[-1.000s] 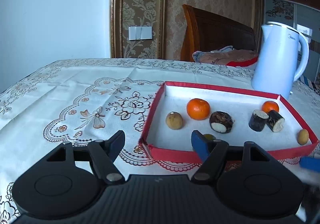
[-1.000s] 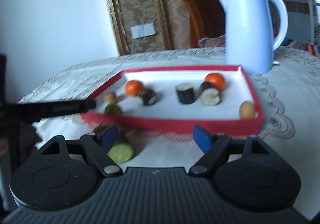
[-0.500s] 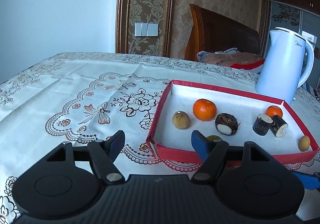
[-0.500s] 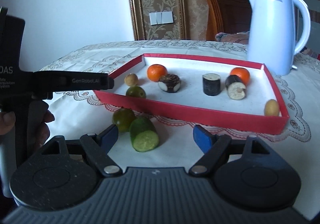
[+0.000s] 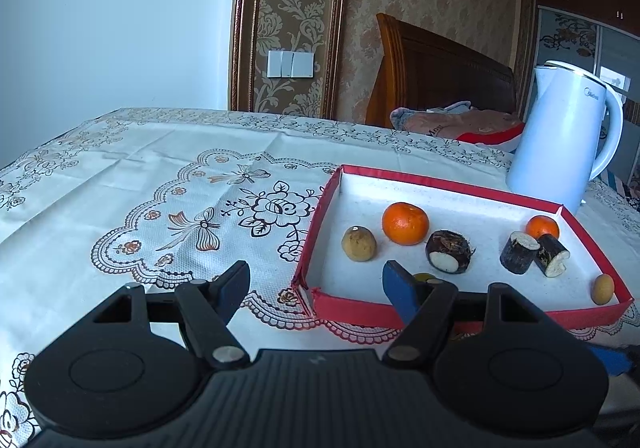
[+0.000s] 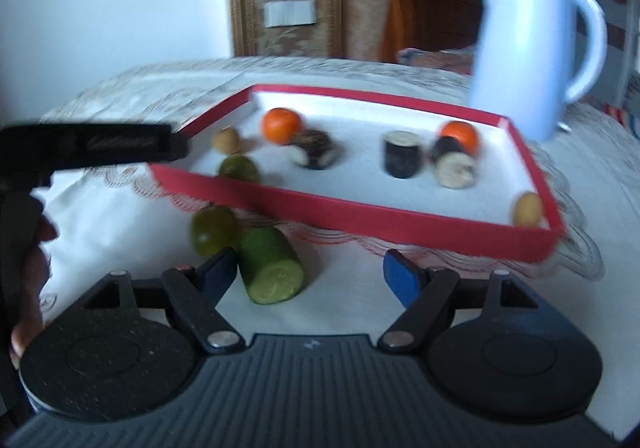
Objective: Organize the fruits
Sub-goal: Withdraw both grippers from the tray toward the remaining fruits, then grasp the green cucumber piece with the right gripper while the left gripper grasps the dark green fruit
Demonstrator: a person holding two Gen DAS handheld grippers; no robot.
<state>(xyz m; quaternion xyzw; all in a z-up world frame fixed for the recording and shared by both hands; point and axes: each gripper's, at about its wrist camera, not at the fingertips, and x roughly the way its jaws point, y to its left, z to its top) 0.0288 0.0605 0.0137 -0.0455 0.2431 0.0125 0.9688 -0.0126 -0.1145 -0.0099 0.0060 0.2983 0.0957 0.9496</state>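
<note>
- Your right gripper [image 6: 308, 272]: fingers wide, empty; it has closed in on the cucumber piece [image 6: 271, 265], now at 10 o'clock beside its left finger.
- Green fruit [image 6: 213, 229]: outside the red tray [image 6: 420, 226].
- Your left gripper [image 5: 316, 282]: wide, empty, unmoved.
- Judgement: cucumber pickup next.

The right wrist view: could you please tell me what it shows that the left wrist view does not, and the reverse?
Only the right wrist view shows the cut cucumber piece and green fruit on the tablecloth outside the tray. Only the left shows the tablecloth's butterfly embroidery. Both share the red tray, oranges, dark cut pieces and white kettle.
</note>
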